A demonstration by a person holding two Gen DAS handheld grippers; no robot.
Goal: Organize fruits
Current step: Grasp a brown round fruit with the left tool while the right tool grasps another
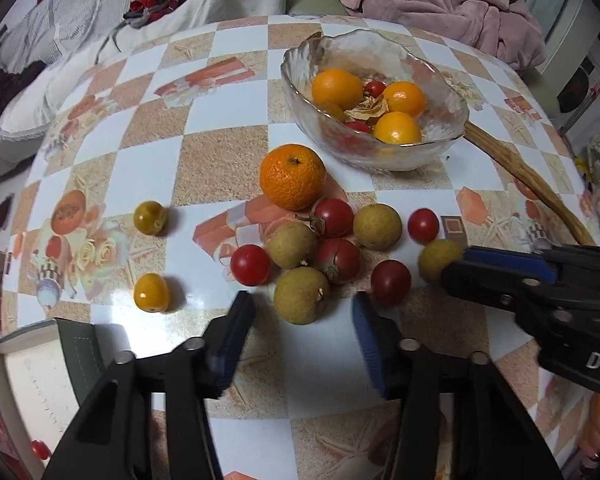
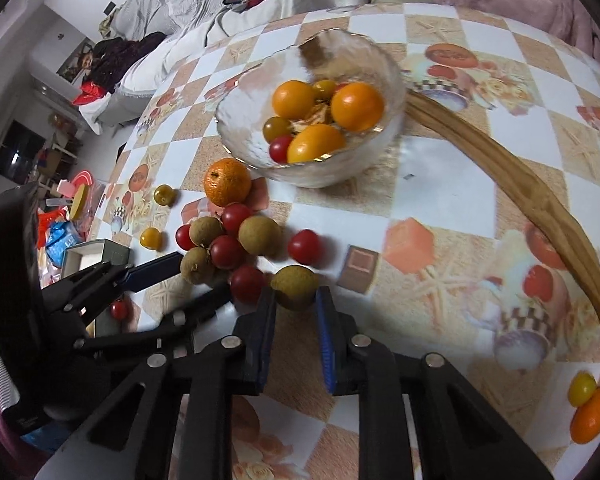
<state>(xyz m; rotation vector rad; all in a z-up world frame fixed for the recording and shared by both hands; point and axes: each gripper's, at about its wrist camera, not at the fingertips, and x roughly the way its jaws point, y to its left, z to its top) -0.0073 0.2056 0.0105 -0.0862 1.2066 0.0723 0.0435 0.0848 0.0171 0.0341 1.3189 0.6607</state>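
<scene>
A glass bowl (image 1: pixel 452 120) (image 2: pixel 236 120) holds yellow-orange fruits and cherry tomatoes. In front of it lie a mandarin (image 1: pixel 293 176) (image 2: pixel 227 181), several red tomatoes and several brown longans. My left gripper (image 1: pixel 302 312) is open, its jaws either side of a longan (image 1: pixel 301 295) without touching it. My right gripper (image 2: pixel 296 300) (image 1: pixel 454 264) has its pads at both sides of another longan (image 2: pixel 294 287) (image 1: pixel 438 258) on the table; whether they press it I cannot tell. Two small yellow fruits (image 1: pixel 151 292) (image 1: pixel 151 217) lie to the left.
A curved wooden rim (image 2: pixel 532 200) (image 1: pixel 528 180) runs across the table on the right, with two orange-yellow fruits (image 2: pixel 590 408) beyond it. A small brown square block (image 2: pixel 358 264) (image 1: pixel 454 230) sits near the fruits. An open box (image 1: pixel 40 380) stands at the left table edge.
</scene>
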